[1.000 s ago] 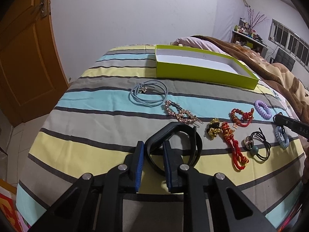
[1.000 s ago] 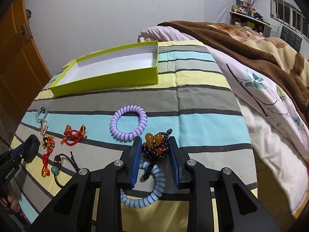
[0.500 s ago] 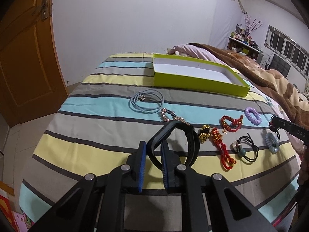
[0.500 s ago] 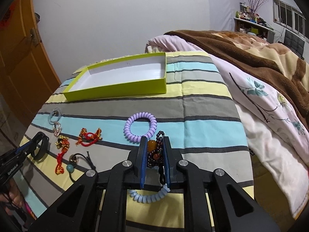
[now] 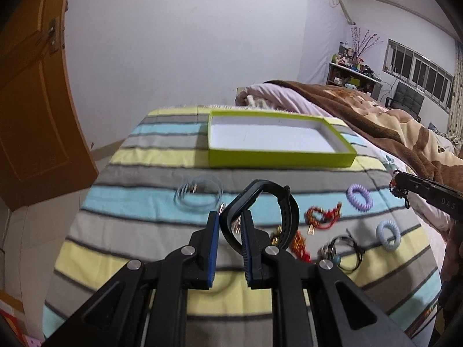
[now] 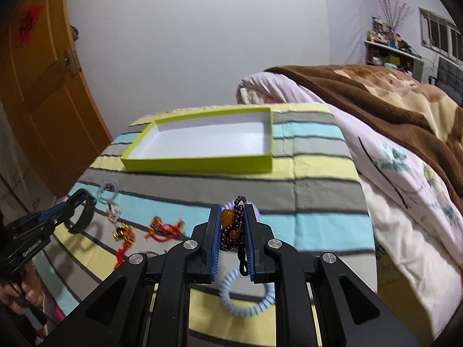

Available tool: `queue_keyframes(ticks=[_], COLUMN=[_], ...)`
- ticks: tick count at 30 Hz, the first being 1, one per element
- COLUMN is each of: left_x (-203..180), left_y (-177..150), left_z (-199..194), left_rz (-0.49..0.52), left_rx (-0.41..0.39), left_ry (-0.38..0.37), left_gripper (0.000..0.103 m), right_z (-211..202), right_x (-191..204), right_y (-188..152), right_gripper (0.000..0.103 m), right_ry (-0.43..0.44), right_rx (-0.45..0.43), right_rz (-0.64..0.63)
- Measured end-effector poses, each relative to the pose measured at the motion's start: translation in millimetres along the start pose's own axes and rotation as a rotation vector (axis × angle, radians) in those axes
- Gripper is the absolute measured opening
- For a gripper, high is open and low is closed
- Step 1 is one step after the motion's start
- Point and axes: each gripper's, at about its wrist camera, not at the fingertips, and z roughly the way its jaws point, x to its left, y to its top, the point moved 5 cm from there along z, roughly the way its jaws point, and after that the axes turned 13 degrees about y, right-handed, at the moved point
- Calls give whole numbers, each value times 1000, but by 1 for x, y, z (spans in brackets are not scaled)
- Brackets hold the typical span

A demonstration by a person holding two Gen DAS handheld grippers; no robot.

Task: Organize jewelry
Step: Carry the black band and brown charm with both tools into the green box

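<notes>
My left gripper (image 5: 230, 217) is shut on a black wristband (image 5: 285, 211) and holds it above the striped bedspread. My right gripper (image 6: 233, 214) is shut on a dark purple bead bracelet (image 6: 235, 225) with amber beads, also lifted off the bed. A lime-green shallow box (image 5: 277, 156) with a white inside stands empty at the far end of the bed; it also shows in the right wrist view (image 6: 202, 162). The right gripper appears at the right edge of the left wrist view (image 5: 400, 186). The left gripper with the wristband shows at the left of the right wrist view (image 6: 73, 208).
On the bedspread lie a pale blue cord loop (image 5: 199, 195), a red knotted bracelet (image 5: 322, 217), a purple coil tie (image 5: 360, 198), a light blue coil tie (image 5: 387, 235), a black hair tie (image 5: 345, 251) and a red-gold charm (image 6: 124, 237). A brown blanket (image 6: 390, 98) covers the right side.
Both grippers closed on their items and lifted them off the bed. Both views now sit higher and nearer the green box.
</notes>
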Motion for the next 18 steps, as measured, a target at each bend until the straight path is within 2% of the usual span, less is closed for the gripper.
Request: queue_keyframes(ticks=[8, 13, 18], left_x=[-15, -23, -27], left_y=[43, 72, 90], left_z=[28, 58, 98], left_rz=[20, 35, 30], left_rx=[-12, -19, 10], left_ry=[-11, -2, 12], left_gripper=[16, 16, 16], right_z=[33, 61, 94], right_x=[3, -10, -28], right_y=[37, 61, 82], right_gripper=[15, 15, 15], right_ry=[28, 24, 15], right_rx=[6, 18, 41], right_rz=[-38, -35, -23])
